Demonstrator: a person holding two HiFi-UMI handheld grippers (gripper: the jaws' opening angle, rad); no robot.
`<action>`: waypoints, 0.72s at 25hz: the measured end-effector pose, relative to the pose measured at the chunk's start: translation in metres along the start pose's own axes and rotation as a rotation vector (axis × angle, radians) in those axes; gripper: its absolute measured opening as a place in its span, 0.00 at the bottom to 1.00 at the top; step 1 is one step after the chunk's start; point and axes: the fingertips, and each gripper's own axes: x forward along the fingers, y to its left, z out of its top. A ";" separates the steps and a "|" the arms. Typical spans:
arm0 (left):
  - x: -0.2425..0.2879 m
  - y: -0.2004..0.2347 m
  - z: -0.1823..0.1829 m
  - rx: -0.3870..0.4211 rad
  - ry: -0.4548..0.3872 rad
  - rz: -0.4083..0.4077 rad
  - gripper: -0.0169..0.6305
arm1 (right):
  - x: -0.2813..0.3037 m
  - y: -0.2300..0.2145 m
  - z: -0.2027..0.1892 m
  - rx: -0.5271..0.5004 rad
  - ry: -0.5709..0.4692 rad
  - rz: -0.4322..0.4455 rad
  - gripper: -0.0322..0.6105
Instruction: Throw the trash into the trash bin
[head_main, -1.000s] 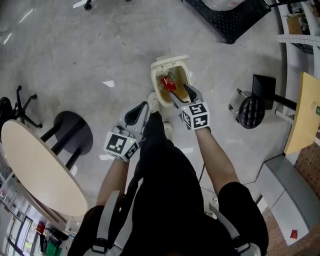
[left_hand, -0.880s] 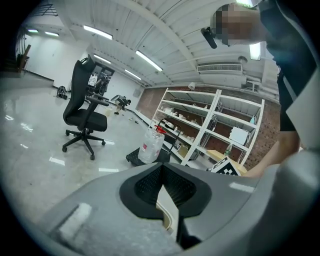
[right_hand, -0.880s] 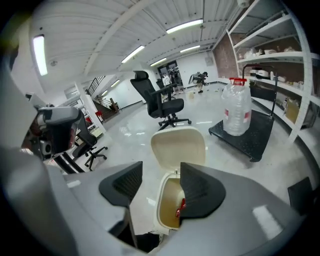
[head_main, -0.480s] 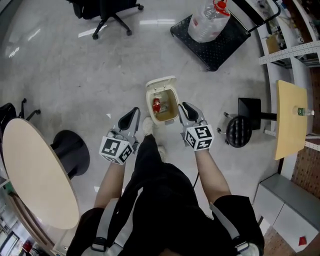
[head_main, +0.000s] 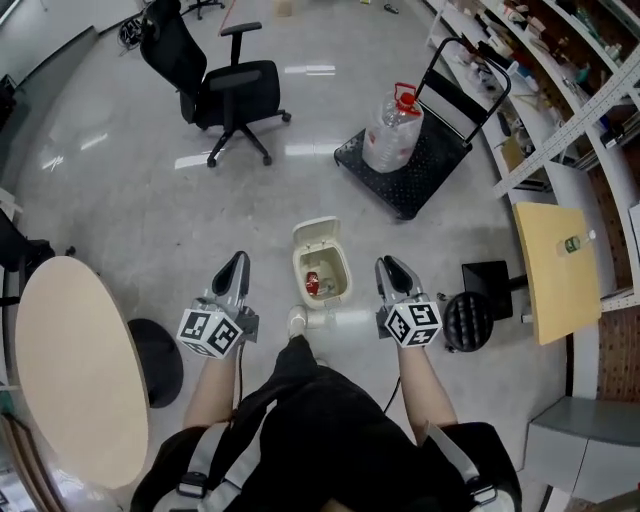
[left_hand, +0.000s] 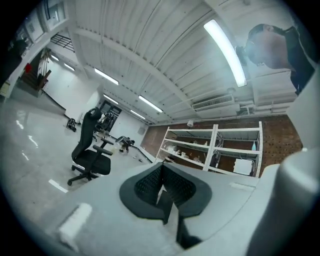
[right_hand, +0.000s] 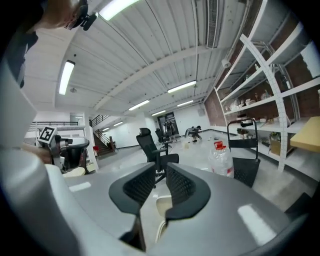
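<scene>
From the head view, the left gripper (head_main: 236, 266) and right gripper (head_main: 390, 270) are held out level on either side of the bin (head_main: 300, 264). The bin sits on the floor between them and lower down, with its lid up. The red trash (head_main: 312, 284) lies inside it, clear of both grippers. Beyond the grippers are a chair (head_main: 232, 88) and a cart (head_main: 432, 170) carrying a bottle (head_main: 390, 132).

In the left gripper view, the jaws of the left gripper (left_hand: 161, 174) are pressed together on nothing, with the chair (left_hand: 90, 152) ahead to their left.

In the right gripper view, the jaws of the right gripper (right_hand: 161, 174) have just been closing. They now stand nearly together with a slim gap and nothing between them. The bin (right_hand: 163, 205) shows below that gap. The chair (right_hand: 157, 150) is straight ahead and the bottle (right_hand: 220, 158) is to the right.
</scene>
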 end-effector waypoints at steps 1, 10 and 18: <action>-0.011 -0.003 0.006 0.002 -0.018 0.008 0.03 | -0.015 0.002 0.007 0.000 -0.027 0.009 0.15; -0.087 -0.041 0.014 -0.014 -0.080 0.072 0.03 | -0.137 -0.014 0.034 0.072 -0.204 0.008 0.06; -0.106 -0.067 0.046 0.107 -0.100 0.024 0.03 | -0.169 0.000 0.053 0.028 -0.273 -0.014 0.06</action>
